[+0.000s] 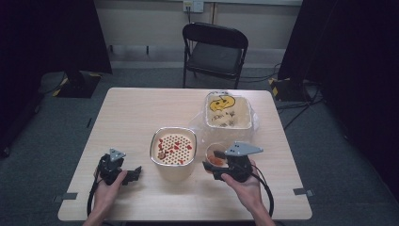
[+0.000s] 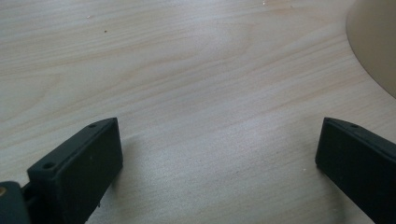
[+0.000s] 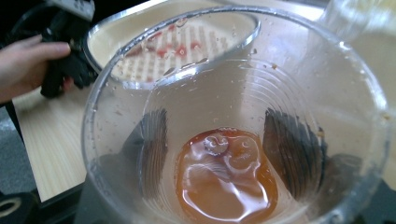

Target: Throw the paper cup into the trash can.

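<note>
The clear plastic cup (image 3: 233, 126), holding a little reddish sauce at its bottom, looks light, thin-walled and easily crushed, so a gentle grip on opposite sides low on the wall suits it. The right gripper (image 1: 221, 165) pinches it so, beside the strainer bowl (image 1: 173, 149). The left gripper (image 1: 123, 173) rests spread open on the table (image 1: 141, 108).

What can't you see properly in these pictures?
- Right gripper: in the high view its grey plate hides the grip on the clear cup.
- Red bits in the strainer bucket: too small in the high view, blurred through the cup wall in the right gripper view.
- Writing on the far container's lid: too small in the high view.
- Left gripper: the frame's bottom edge cuts off its body in the left gripper view.
</note>
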`<move>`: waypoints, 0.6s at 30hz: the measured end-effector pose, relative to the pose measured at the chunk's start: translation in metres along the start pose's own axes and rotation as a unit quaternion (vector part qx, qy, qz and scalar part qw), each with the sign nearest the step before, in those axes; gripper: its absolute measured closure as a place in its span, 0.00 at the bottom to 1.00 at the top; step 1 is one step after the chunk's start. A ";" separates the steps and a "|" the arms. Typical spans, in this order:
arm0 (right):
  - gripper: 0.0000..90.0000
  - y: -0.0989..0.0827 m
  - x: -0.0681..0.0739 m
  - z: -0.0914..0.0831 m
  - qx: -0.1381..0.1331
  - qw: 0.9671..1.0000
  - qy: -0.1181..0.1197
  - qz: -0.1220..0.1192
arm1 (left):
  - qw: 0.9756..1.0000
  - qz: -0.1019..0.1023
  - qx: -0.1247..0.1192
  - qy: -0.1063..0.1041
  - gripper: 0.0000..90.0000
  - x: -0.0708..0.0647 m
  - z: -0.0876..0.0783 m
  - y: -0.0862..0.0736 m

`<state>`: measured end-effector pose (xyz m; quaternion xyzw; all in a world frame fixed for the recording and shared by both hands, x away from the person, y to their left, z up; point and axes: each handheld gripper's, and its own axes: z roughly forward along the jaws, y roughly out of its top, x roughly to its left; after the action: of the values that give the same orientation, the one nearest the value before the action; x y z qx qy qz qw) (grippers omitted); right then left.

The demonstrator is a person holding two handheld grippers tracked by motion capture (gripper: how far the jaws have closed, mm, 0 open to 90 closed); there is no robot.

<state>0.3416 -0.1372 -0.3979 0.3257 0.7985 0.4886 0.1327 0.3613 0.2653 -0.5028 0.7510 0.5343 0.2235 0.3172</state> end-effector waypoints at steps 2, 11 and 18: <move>0.45 0.004 0.000 -0.001 -0.005 1.000 -0.001 -0.002 | 1.000 0.000 0.000 0.000 0.00 0.000 0.000 0.000; 0.46 0.040 -0.002 -0.001 -0.062 0.998 0.000 -0.005 | 1.000 0.000 0.000 0.000 0.00 0.000 0.000 0.000; 0.46 0.061 0.001 0.006 -0.093 0.996 -0.007 -0.016 | 1.000 0.000 0.000 0.000 0.00 0.000 0.000 0.000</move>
<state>0.3671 -0.1136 -0.3479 0.3024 0.7541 0.5557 0.1762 0.3613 0.2653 -0.5028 0.7512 0.5342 0.2236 0.3169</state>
